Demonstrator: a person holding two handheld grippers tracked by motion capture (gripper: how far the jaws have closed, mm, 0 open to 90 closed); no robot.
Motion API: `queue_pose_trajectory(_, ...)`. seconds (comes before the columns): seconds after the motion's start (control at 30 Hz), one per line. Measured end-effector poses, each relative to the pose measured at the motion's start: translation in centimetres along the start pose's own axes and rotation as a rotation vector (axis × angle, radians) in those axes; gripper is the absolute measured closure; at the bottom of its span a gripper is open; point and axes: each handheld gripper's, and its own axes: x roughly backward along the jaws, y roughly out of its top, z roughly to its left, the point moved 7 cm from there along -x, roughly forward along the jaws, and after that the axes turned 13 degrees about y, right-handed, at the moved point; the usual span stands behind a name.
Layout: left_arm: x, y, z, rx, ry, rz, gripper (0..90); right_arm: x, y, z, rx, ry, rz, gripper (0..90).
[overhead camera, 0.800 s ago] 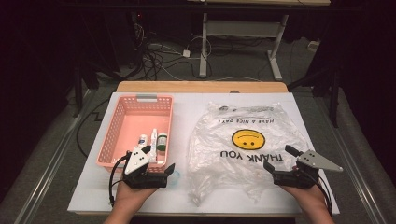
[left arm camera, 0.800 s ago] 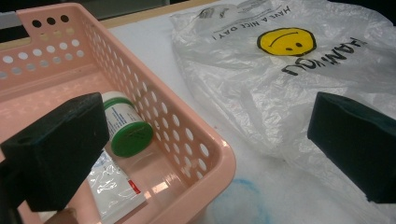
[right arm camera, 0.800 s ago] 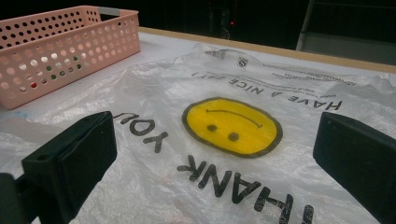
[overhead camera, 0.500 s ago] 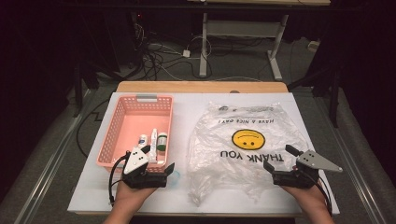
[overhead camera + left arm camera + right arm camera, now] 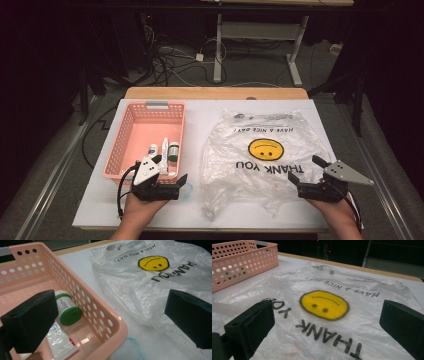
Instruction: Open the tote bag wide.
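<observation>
Currently the pink basket point(image 5: 131, 131) is sitting at the left of the white table point(image 5: 200, 112), holding three small items at its near right corner: a green-capped jar point(image 5: 67, 308), a white tube point(image 5: 164, 148) and a flat sachet point(image 5: 61, 341). The left gripper point(image 5: 172, 175) is hovering at the basket's near right corner, jaws spread wide with nothing between them. Moving right, the clear plastic bag point(image 5: 265, 150) with the yellow smiley face is lying flat and apparently empty. The right gripper point(image 5: 305, 175) is waiting at the bag's near right edge, jaws likewise wide apart and holding nothing.

Progress, as judged: nothing is bagged yet; all three items are sitting in the basket, and the bag is not yet opened. Everything remains to do.

Hard to make out: the bag's mouth and handles, lost among crumpled folds; labels on the items are too small to read; a faint blue mark point(image 5: 130, 345) beside the basket is unidentifiable.
</observation>
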Motion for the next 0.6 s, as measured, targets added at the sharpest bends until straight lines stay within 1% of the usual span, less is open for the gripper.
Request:
queue_pose_trajectory(0.1, 0.0, 0.1, 0.1, 0.004, 0.000, -0.002, 0.0, 0.4, -0.1, -0.7, -0.003, -0.019, 0.009, 0.4)
queue_pose_trajectory(0.27, -0.1, 0.1, 0.3, -0.002, 0.003, 0.003, 0.0, 1.2, -0.5, -1.8, -0.012, -0.051, 0.027, 1.0)
queue_pose_trajectory(0.4, -0.2, 0.2, 0.3, 0.002, 0.004, 0.001, 0.0, 1.9, -0.9, -2.8, -0.034, -0.077, 0.042, 2.0)
queue_pose_trajectory(0.5, -0.2, 0.2, 0.3, 0.000, 0.003, 0.003, 0.0, 2.5, -1.3, -3.8, -0.047, -0.099, 0.053, 2.9)
queue_pose_trajectory(0.6, -0.3, 0.2, 0.2, -0.001, 0.000, 0.005, 0.0, 3.0, -1.8, -4.5, -0.065, -0.113, 0.065, 5.8)
